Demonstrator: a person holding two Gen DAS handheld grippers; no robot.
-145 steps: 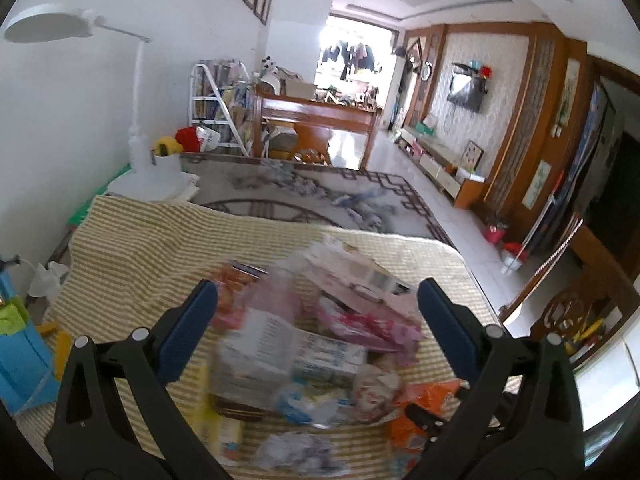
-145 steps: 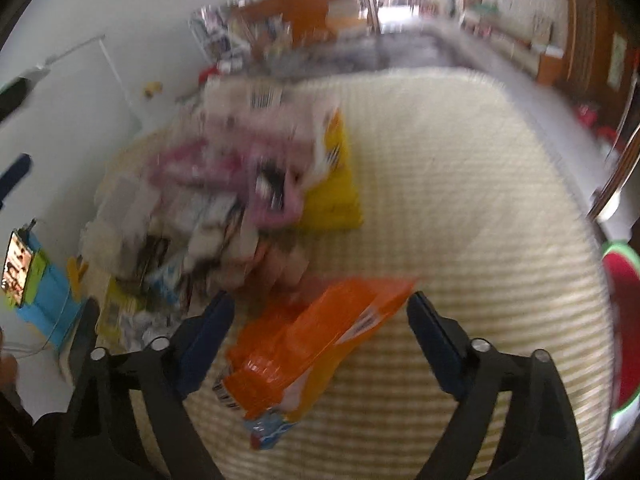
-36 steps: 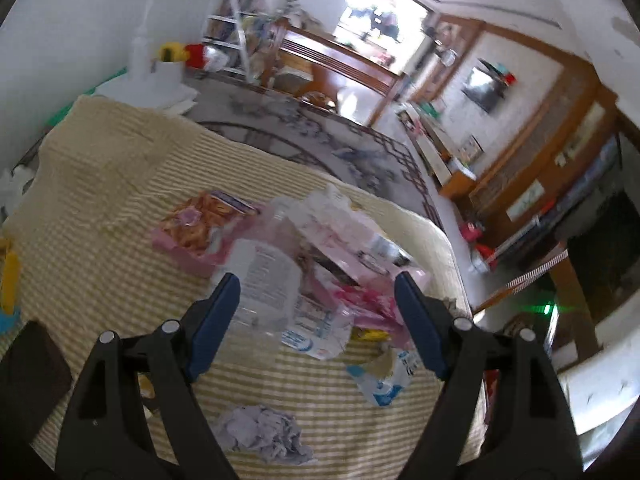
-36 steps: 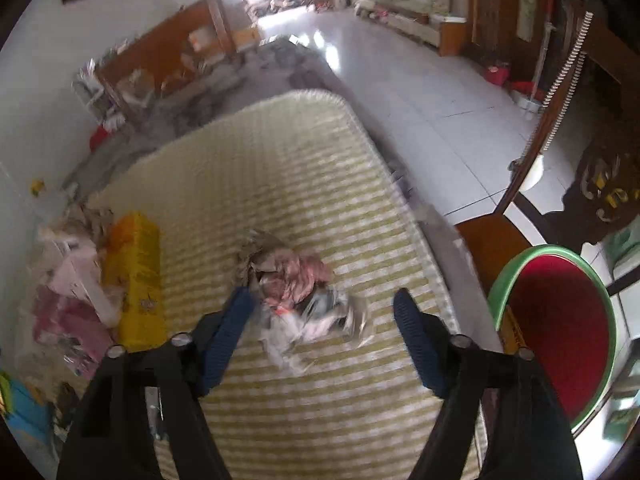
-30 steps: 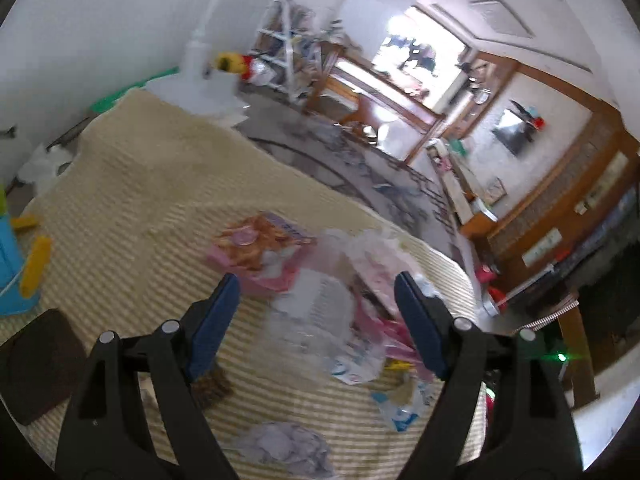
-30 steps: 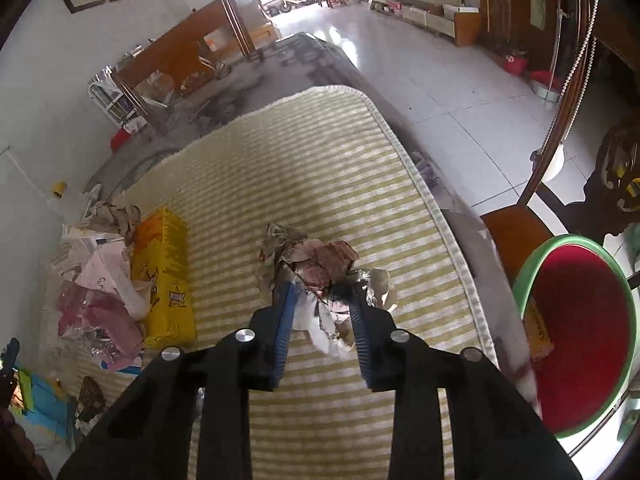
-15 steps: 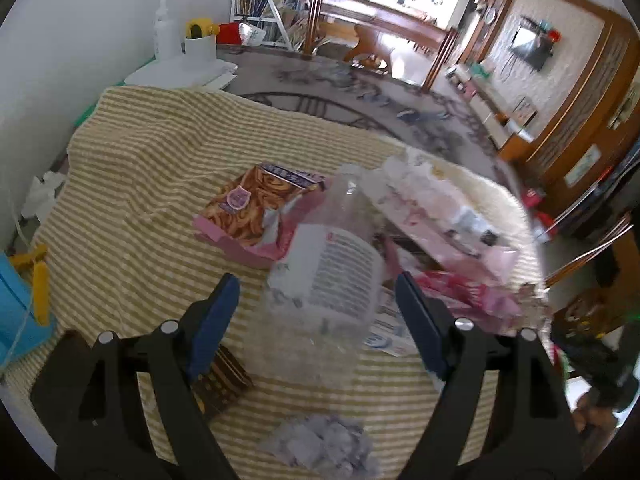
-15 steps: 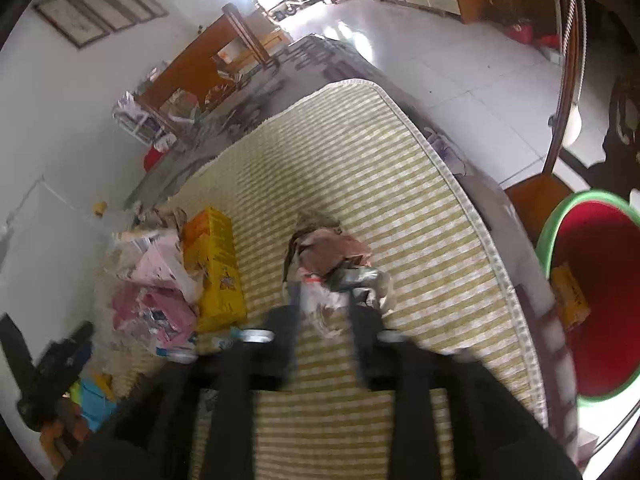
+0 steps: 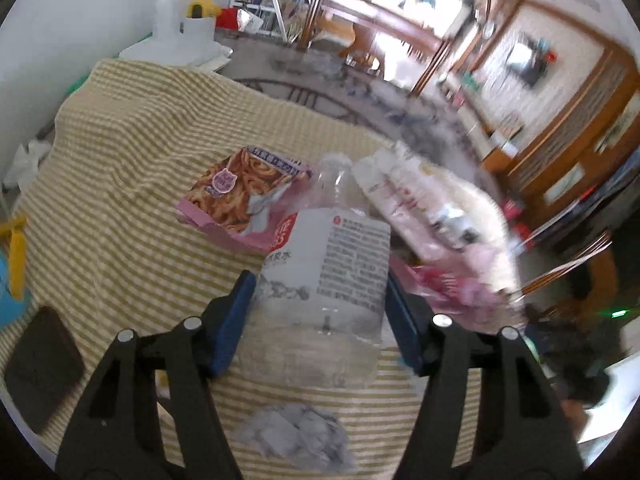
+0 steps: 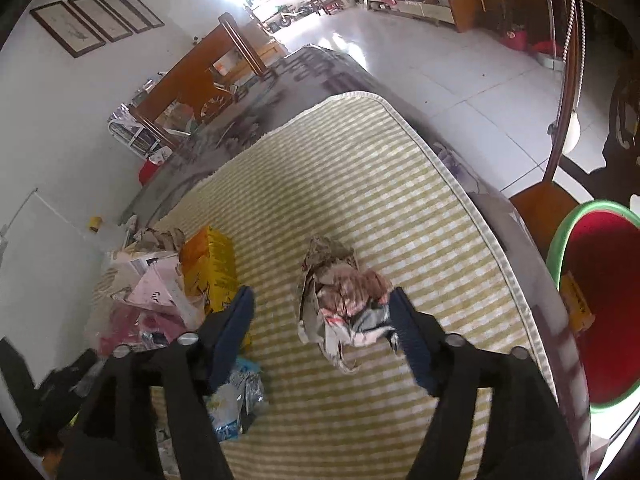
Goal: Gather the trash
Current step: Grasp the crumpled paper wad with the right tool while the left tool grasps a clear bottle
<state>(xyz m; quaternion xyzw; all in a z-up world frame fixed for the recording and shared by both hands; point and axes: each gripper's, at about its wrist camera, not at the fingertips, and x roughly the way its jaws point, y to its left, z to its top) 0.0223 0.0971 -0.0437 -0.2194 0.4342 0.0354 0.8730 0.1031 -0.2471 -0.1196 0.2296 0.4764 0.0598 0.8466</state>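
Left wrist view: the left claw straddles the bottle, whose long axis runs straight away from the claw, neck far, base nearest. Its jaws have just been closing and the blue pads look to touch the bottle's sides. The right claw has just been opening; crumpled paper lies loose between its pads, off to the bottle's right, nearer the red bin.

White lamp at far table end, phone near edge, framed pics on wall, wood bench behind
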